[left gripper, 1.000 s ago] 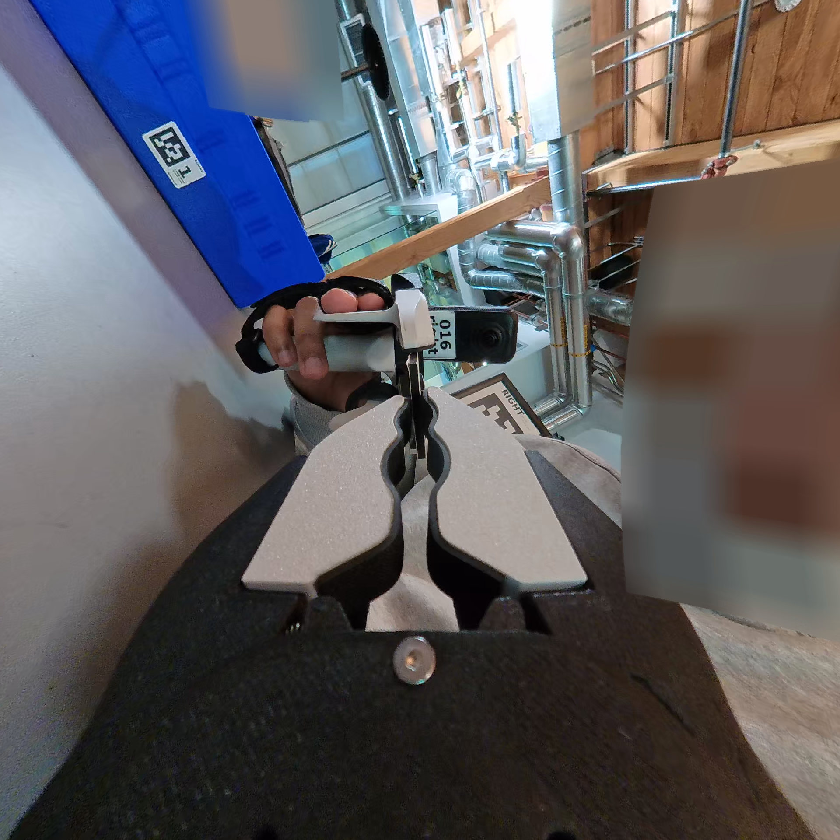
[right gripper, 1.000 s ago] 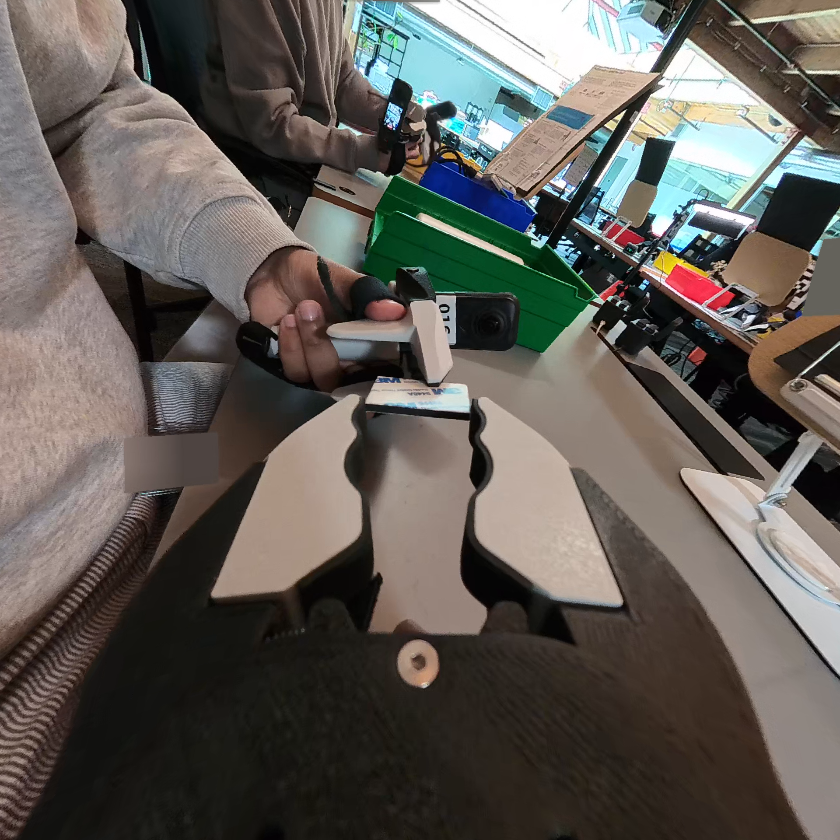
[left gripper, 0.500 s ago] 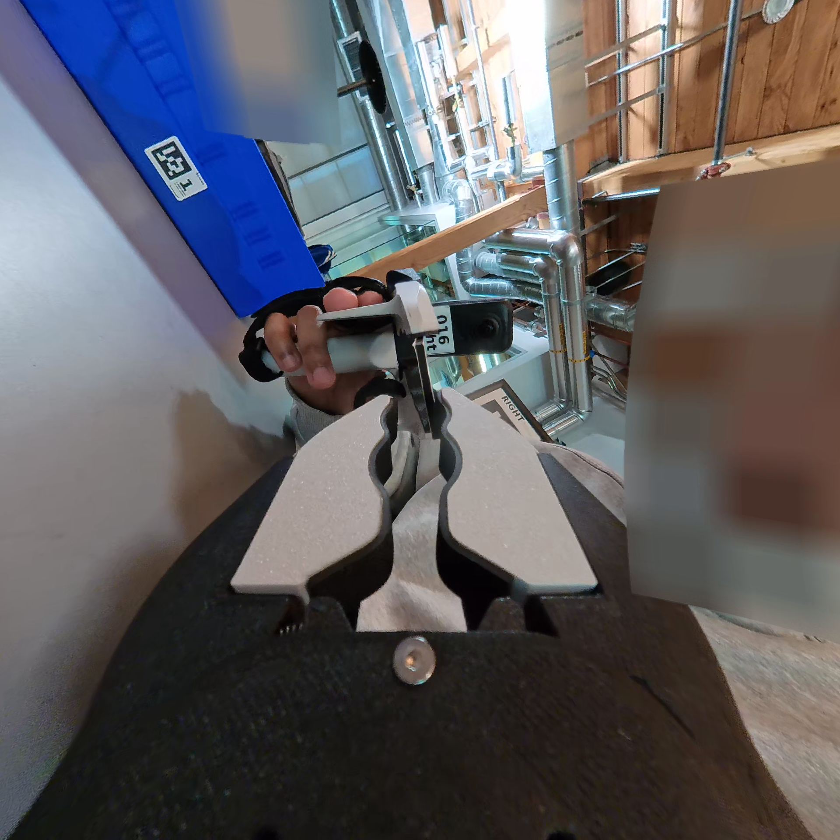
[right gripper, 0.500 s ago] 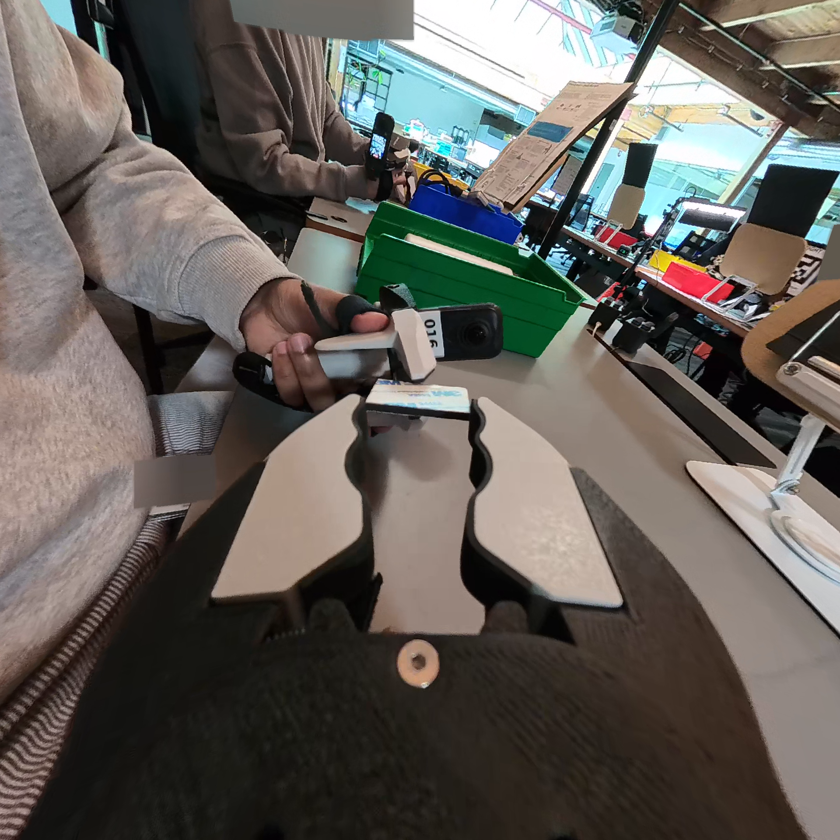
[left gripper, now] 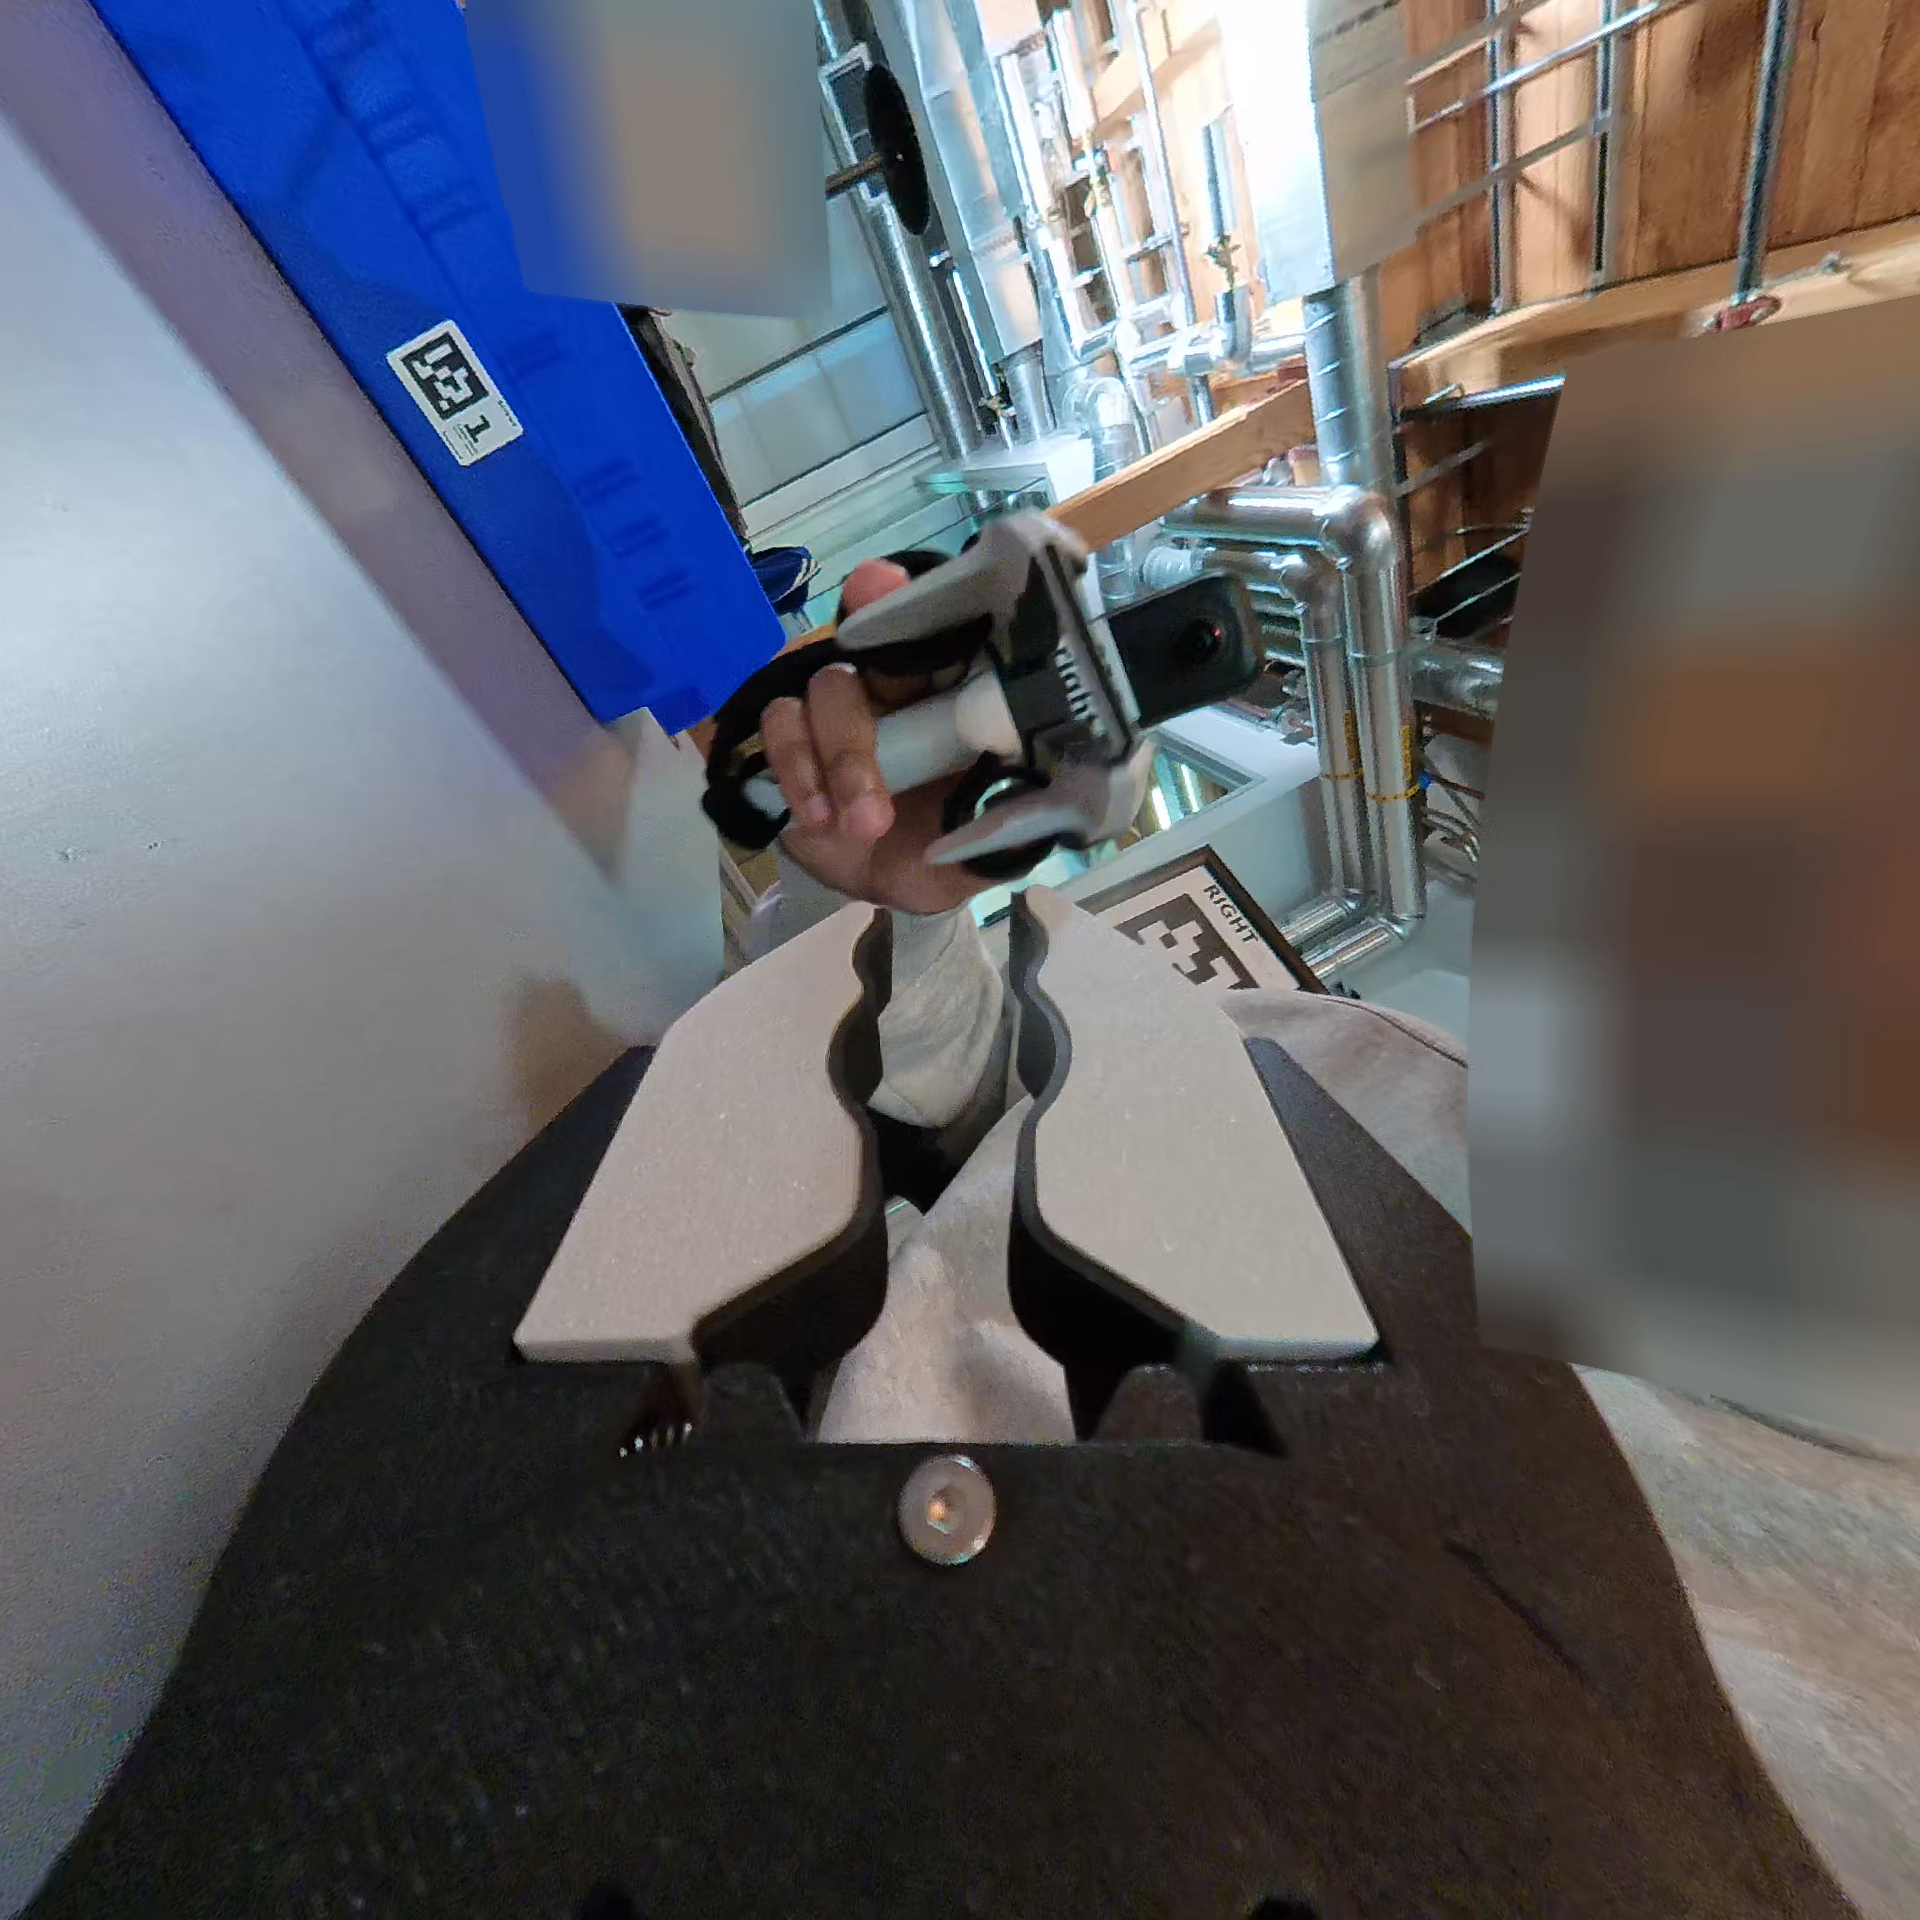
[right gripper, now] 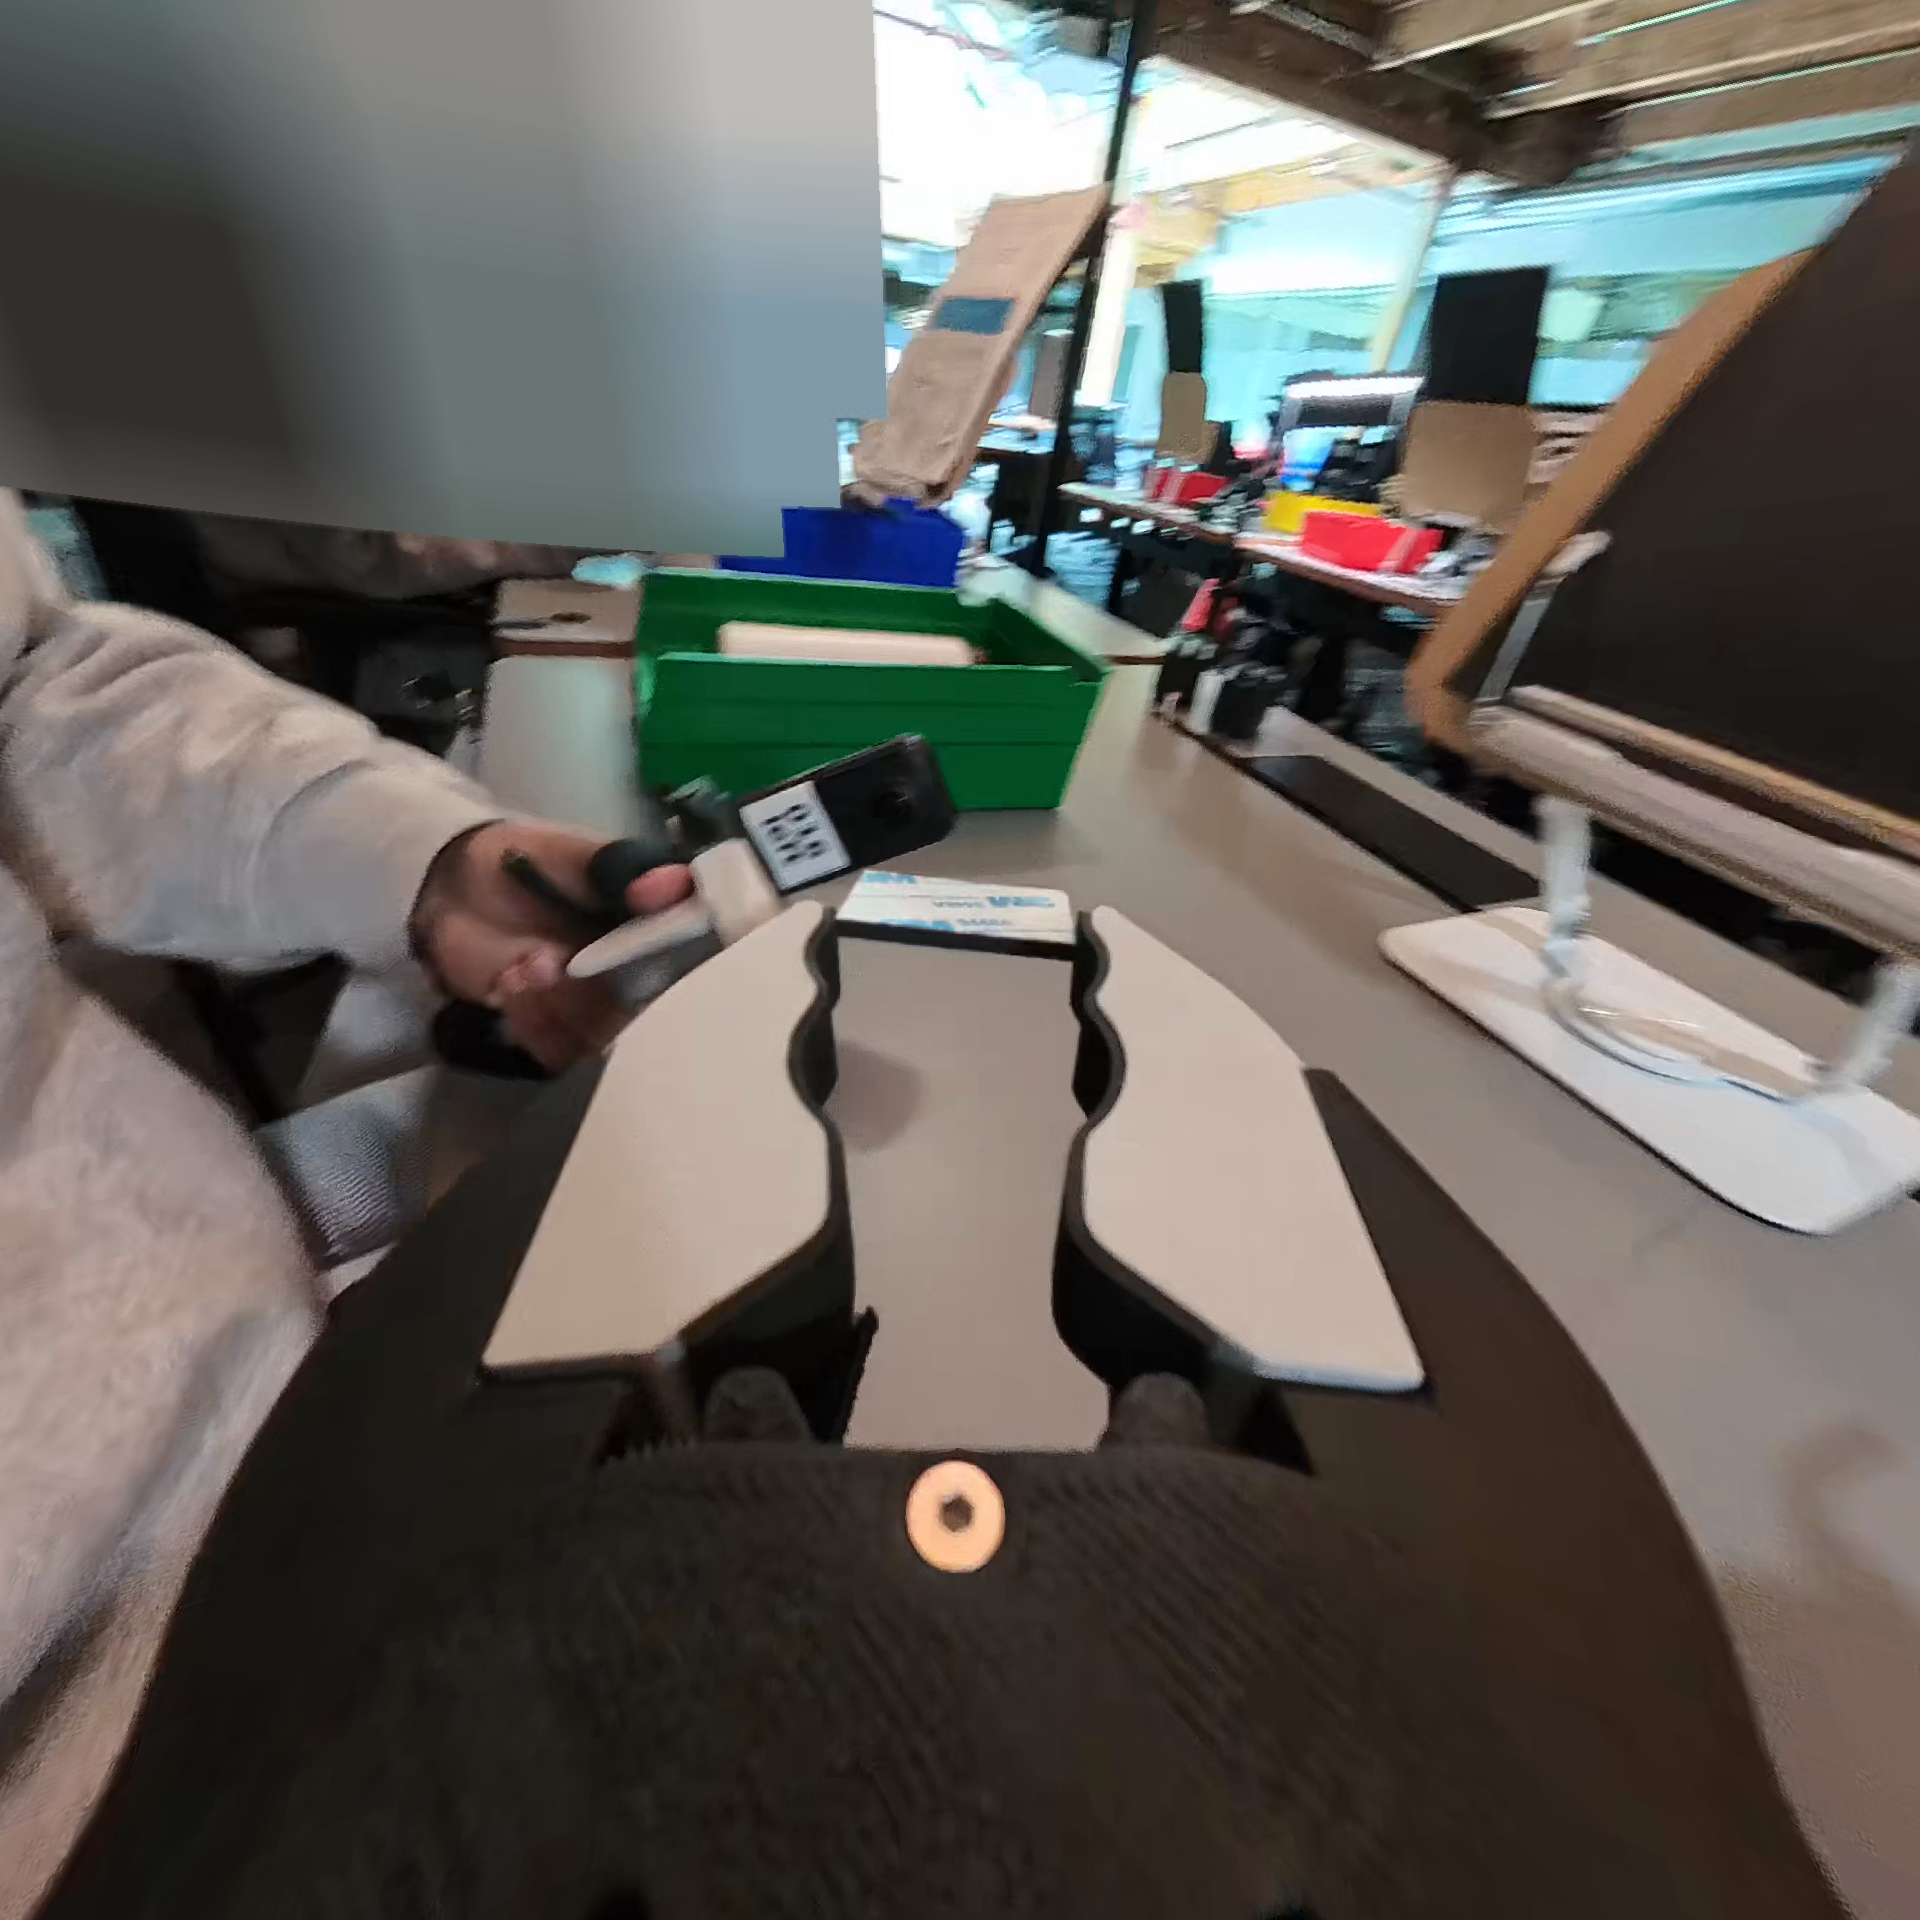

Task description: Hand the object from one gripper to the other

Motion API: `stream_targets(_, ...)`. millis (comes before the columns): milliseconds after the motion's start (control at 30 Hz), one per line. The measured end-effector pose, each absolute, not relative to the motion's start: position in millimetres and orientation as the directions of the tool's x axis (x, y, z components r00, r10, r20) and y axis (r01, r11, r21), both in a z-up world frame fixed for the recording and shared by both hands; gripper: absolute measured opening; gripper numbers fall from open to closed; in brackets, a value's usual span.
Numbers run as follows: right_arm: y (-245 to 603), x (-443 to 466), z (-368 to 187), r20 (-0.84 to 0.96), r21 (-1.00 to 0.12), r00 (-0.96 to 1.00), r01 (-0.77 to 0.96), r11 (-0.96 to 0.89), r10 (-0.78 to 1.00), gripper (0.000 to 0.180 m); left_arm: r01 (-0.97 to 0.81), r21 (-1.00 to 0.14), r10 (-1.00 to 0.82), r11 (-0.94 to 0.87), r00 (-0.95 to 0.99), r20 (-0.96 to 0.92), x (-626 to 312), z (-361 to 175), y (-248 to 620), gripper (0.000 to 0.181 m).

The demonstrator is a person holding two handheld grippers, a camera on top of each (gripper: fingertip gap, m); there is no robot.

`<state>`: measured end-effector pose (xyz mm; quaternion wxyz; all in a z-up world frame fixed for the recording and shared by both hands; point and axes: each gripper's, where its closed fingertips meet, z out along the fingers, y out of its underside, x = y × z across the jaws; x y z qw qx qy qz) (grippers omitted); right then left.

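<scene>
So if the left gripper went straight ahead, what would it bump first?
Probably the person's grey sleeve, right past its open fingers; the hand sits above that line. Depth is unclear.

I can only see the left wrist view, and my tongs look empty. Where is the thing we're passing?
Observer: The right tongs have it. It's a flat pad, white on top and black underneath, pinched at its two ends.
Operator: Are my left tongs near it?
Observer: Yes. In the right wrist view they sit just left of the pad, not touching it.
Operator: What's behind the pad?
Observer: A green bin stands on the grey table, with something pale and flat lying inside it.
</scene>
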<state>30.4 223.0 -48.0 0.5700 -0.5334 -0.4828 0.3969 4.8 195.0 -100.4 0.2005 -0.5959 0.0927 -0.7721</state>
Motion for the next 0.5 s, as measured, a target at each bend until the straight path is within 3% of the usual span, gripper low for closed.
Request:
stream_targets(267,304,175,8,0.117,-0.993,0.718,0.064,0.103,0.686,0.044,0.188,-0.389,-0.422,-0.902,-0.191,0.886,7,-106,194,0.022)
stream_targets(500,339,324,-14,-0.005,-0.994,0.905,0.042,-0.099,0.425,0.043,0.207,-0.371,-0.408,-0.905,-0.18,0.895,6,-110,200,0.021)
